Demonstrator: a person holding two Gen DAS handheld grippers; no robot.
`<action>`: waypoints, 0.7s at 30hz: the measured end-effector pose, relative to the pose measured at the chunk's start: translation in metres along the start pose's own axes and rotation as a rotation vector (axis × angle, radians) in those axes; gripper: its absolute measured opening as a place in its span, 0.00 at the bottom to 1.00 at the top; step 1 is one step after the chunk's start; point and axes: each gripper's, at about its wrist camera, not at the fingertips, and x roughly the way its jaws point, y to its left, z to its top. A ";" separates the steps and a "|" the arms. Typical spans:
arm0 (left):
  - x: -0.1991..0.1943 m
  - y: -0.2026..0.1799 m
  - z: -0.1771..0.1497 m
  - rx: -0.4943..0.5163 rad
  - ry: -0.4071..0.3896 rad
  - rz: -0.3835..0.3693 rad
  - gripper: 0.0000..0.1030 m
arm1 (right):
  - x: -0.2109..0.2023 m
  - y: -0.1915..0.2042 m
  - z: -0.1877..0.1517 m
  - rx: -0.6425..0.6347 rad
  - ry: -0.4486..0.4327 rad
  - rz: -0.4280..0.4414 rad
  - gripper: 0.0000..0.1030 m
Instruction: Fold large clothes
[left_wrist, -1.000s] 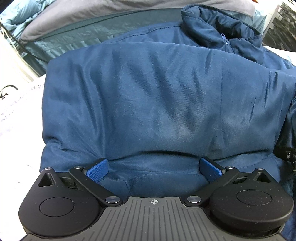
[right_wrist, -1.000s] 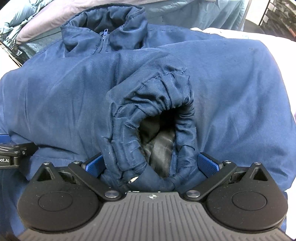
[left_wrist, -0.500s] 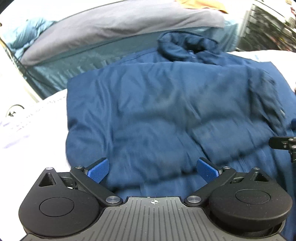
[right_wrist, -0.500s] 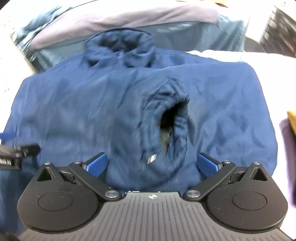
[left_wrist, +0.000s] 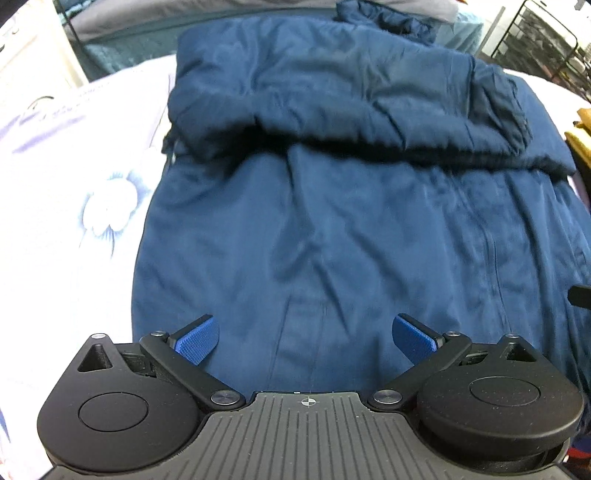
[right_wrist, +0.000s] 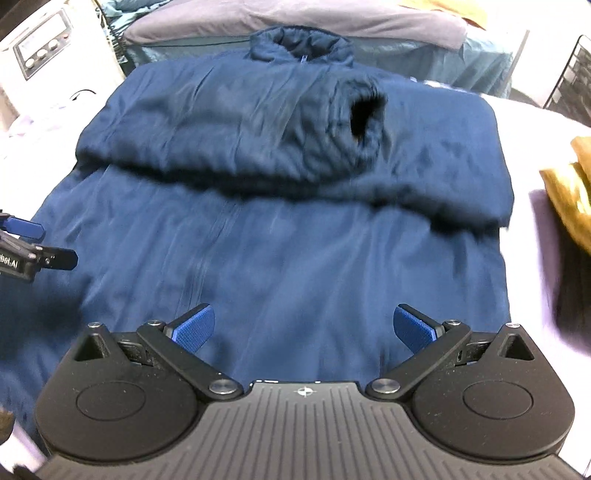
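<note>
Across middle of bed, navy jacket lies flat, sleeves folded across chest, cuff gaping. Left gripper and right gripper both spread wide, empty, above hem. Pinch hem corners evenly, lift together toward collar.

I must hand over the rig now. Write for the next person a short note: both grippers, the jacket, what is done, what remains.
Left gripper: open, holding nothing, above the jacket's lower part.
Right gripper: open, holding nothing, also near the hem.
Navy jacket: lies flat on the white floral sheet, collar at the far end.
Done: sleeves are folded across the chest, one cuff opening facing right.
Left: probably fold the bottom part up toward the collar.
</note>
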 end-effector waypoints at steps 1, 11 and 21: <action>0.001 -0.001 -0.003 0.009 0.008 0.000 1.00 | -0.001 -0.003 -0.008 0.016 0.011 0.000 0.99; -0.003 -0.012 -0.029 0.105 0.043 -0.007 1.00 | -0.014 -0.035 -0.063 0.158 0.115 -0.023 0.99; -0.019 0.001 -0.051 0.067 0.052 -0.037 1.00 | -0.019 -0.018 -0.085 0.006 0.156 -0.034 0.99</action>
